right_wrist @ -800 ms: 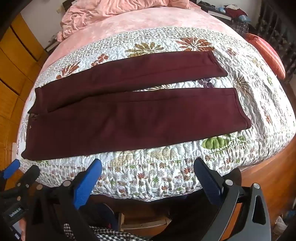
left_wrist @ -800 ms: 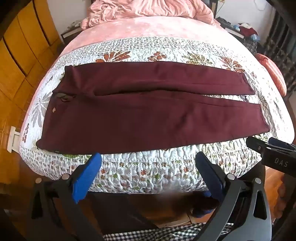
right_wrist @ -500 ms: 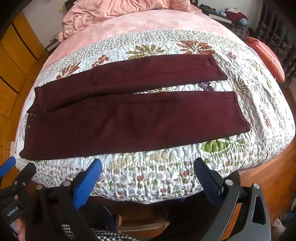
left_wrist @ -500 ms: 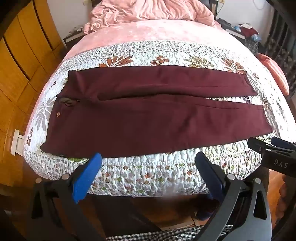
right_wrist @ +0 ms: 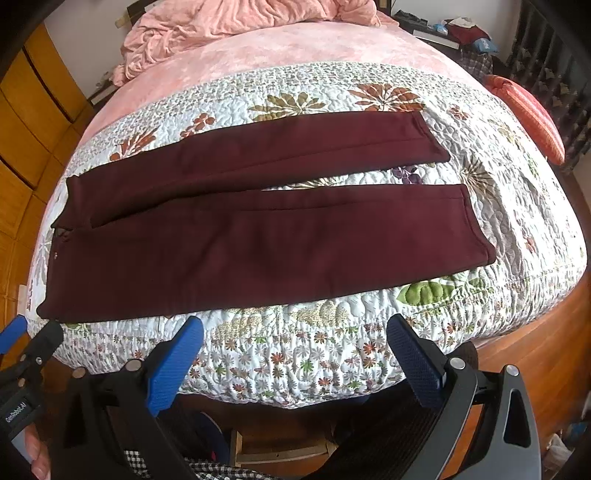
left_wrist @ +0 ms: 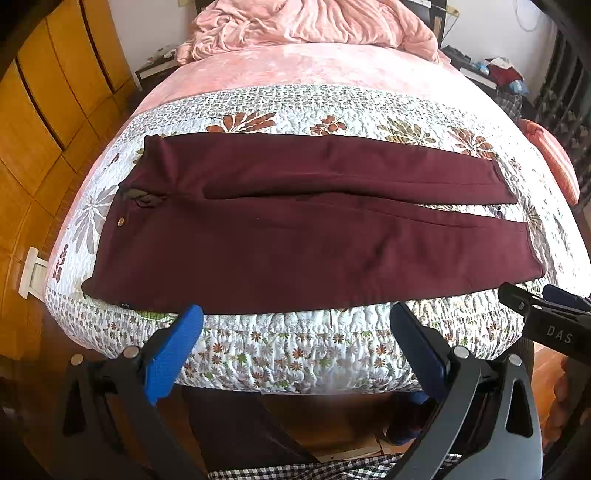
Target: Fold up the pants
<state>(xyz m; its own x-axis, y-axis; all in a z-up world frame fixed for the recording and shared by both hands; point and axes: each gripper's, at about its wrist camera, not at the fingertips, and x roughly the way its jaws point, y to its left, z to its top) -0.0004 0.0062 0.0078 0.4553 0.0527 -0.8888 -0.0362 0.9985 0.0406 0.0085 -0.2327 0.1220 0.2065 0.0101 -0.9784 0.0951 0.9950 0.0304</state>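
Pants (left_wrist: 295, 236) flat on quilt (left_wrist: 295, 347), beyond both hand-held grippers (left_wrist: 295, 325) (right_wrist: 295, 332); jaws spread, empty.

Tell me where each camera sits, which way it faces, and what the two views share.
Left wrist: sits behind the open left tongs, off the bed's foot, facing the flat maroon cotton pants; the right tongs poke in at right.
Right wrist: sits behind the open right tongs, facing the same pants from further right; the left tongs show at left.
Shared: the pants, white floral quilt, crumpled pink blanket.
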